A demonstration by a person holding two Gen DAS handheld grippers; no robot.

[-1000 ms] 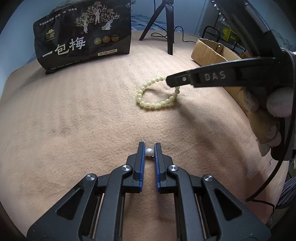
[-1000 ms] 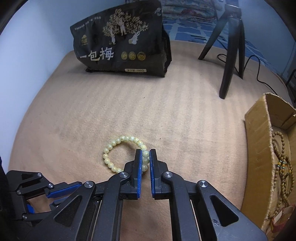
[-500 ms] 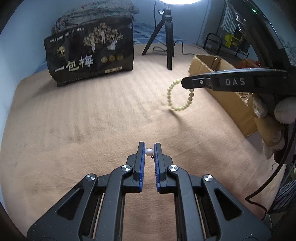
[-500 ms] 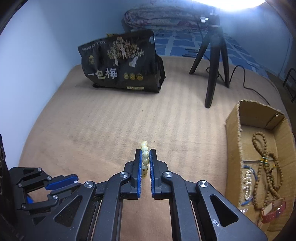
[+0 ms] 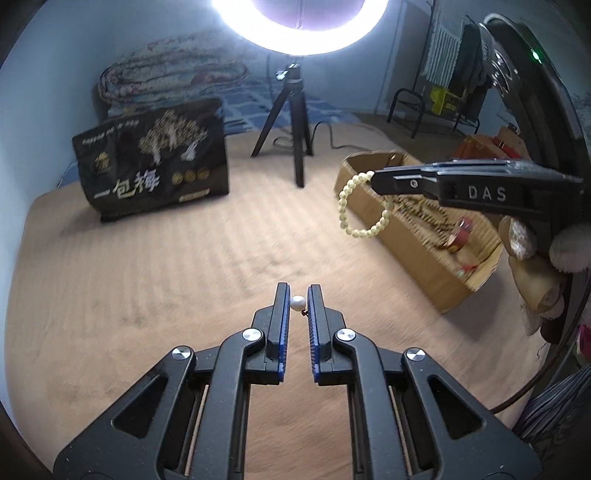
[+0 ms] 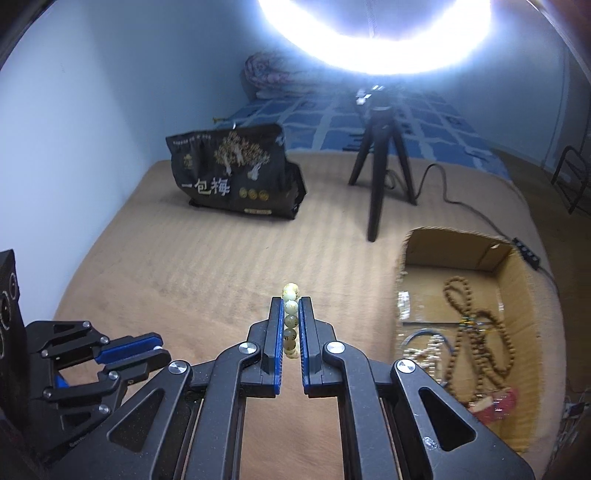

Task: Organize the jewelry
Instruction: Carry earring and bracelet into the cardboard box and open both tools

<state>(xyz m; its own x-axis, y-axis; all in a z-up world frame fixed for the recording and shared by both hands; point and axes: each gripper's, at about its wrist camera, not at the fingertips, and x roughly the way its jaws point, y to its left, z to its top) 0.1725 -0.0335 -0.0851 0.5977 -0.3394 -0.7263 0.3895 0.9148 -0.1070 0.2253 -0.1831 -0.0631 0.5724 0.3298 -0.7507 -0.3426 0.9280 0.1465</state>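
My left gripper (image 5: 297,295) is shut on a small white pearl bead (image 5: 297,302), held above the tan blanket (image 5: 147,288). My right gripper (image 6: 291,306) is shut on a pale yellow-green bead bracelet (image 6: 290,321), which shows edge-on between its pads. In the left wrist view that bracelet (image 5: 345,206) hangs as a loop from the right gripper (image 5: 376,179), in front of the near left wall of the cardboard box (image 5: 413,251). The box (image 6: 402,280) lies to the right and holds brown bead strings (image 6: 476,325) and other jewelry. The left gripper (image 6: 155,349) appears at lower left in the right wrist view.
A black snack bag (image 5: 155,162) stands at the back left of the blanket. A black tripod (image 5: 295,122) with a cable stands behind the middle, under a bright ring light (image 5: 299,26). A folded quilt (image 6: 273,74) lies far back. Black racks (image 5: 424,107) stand at the right.
The right gripper lifted the bracelet off the blanket and carried it up and right toward the box. The left gripper rose with the pearl bead still held. Both views tilted upward.
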